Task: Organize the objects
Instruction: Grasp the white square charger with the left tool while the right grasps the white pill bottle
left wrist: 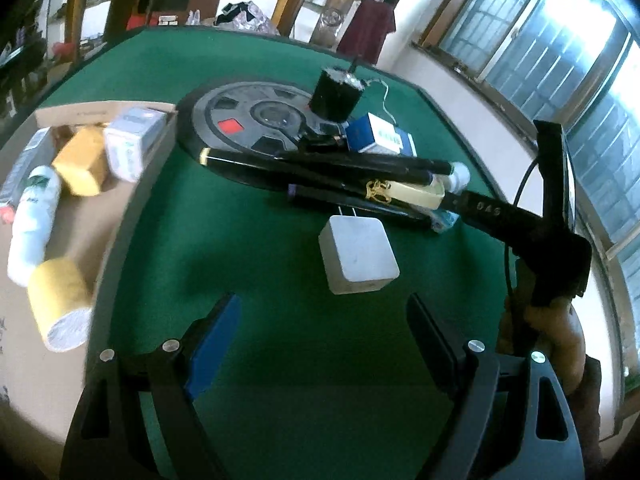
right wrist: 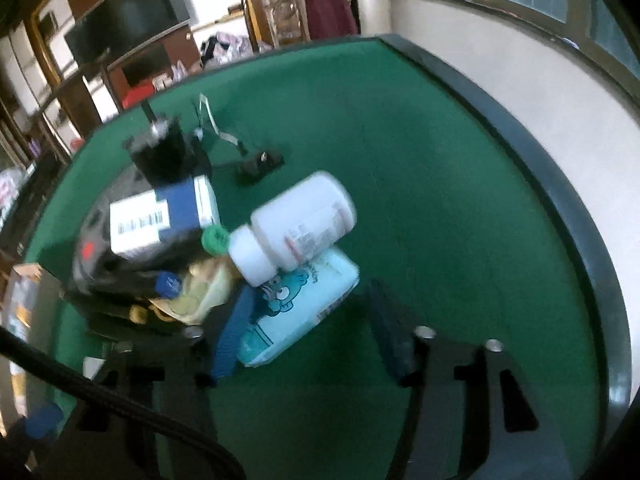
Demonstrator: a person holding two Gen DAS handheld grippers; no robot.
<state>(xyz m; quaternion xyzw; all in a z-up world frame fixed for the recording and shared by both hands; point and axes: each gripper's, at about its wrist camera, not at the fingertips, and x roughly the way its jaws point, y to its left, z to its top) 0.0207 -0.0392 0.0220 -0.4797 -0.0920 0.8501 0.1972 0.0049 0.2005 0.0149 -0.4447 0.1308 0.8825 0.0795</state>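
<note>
In the left wrist view my left gripper (left wrist: 324, 320) is open and empty over the green table; a white charger cube (left wrist: 358, 254) lies just ahead of its fingertips. Beyond it sits a pile: black pens (left wrist: 320, 160), a blue-and-white box (left wrist: 378, 136), a black cup (left wrist: 336, 94) on a round grey disc (left wrist: 240, 120). In the right wrist view my right gripper (right wrist: 310, 316) is open, its fingers either side of a light-blue tissue pack (right wrist: 300, 308). A white pill bottle (right wrist: 296, 224) lies on the pack's far end.
A cardboard box (left wrist: 80, 216) at the left holds a white bottle (left wrist: 34, 216), yellow rolls (left wrist: 60, 304) and small boxes (left wrist: 134, 142). The right gripper's arm (left wrist: 532, 232) crosses the right side. A black clip (right wrist: 260, 162) lies behind the pile. The table's raised rim (right wrist: 560, 200) curves right.
</note>
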